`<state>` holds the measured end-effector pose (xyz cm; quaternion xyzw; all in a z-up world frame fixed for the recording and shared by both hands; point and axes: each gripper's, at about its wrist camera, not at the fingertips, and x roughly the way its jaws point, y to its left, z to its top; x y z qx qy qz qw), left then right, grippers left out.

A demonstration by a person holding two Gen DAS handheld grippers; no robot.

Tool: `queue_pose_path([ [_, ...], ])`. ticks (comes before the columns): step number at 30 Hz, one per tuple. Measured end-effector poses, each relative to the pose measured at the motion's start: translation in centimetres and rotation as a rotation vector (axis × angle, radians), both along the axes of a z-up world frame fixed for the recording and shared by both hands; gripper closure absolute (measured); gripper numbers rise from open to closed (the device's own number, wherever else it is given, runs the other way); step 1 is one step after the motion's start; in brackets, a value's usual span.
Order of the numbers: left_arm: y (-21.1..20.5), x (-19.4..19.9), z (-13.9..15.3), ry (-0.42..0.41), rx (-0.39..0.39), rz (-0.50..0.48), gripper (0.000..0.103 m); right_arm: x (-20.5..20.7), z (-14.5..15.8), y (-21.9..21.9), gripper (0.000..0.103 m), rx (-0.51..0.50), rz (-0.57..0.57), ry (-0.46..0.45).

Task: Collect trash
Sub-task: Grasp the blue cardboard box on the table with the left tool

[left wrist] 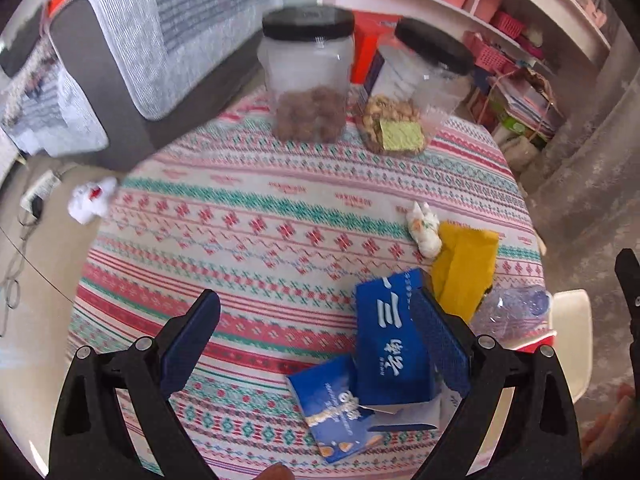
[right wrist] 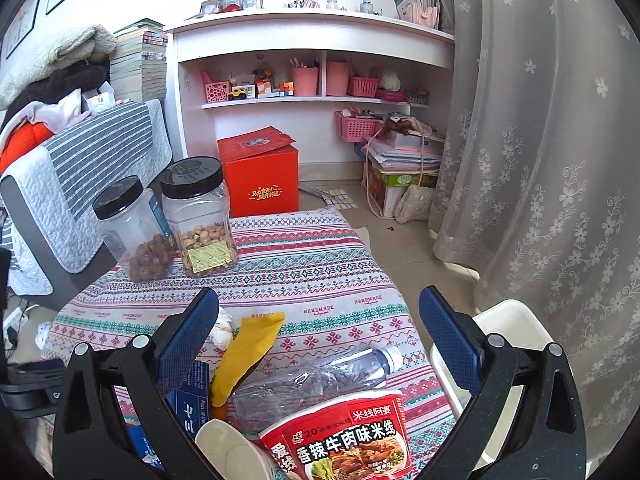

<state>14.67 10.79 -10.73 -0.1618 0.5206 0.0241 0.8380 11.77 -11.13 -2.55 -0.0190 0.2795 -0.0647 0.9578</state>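
**Trash spread over a patterned tablecloth, both grippers apart**

Left wrist view: the left gripper [left wrist: 316,322] is held with its fingers wide apart and nothing between them, above a table covered by a red, green and white patterned cloth [left wrist: 248,216]. A blue cardboard box with white characters [left wrist: 390,344] lies at the near right, its long axis running near to far; the right finger overlaps it in the view. A flat blue snack packet [left wrist: 332,408] lies touching it on the near side. A crumpled yellow wrapper [left wrist: 466,268] and a small white wad [left wrist: 424,230] lie farther right. At the far edge two clear plastic jars with black lids are seen: the left jar [left wrist: 308,76] holds brown pieces, the right jar [left wrist: 416,100] pale nuts.

Right wrist view: the right gripper [right wrist: 318,334] is likewise spread and empty. Between its fingers a crushed clear plastic bottle [right wrist: 316,380] lies on its side, cap pointing far right. A red instant-noodle cup [right wrist: 348,440] lies nearest. A white shelf unit [right wrist: 312,64], a red carton [right wrist: 260,176] and a lace curtain [right wrist: 540,140] are seen beyond.
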Motion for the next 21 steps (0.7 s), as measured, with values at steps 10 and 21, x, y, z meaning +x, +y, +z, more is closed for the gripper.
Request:
queue_pose_path([
  [10,-3.1,2.7,-5.3,0.147,-0.294,-0.125,0.010,1.5,-0.2,-2.7,0.007,0.115,-0.049,0.063],
  [21,-2.5,1.7,-4.2,0.112,-0.312,-0.140,0.047,2.7,-1.2,-1.4,0.007,0.144,0.069,0.156],
])
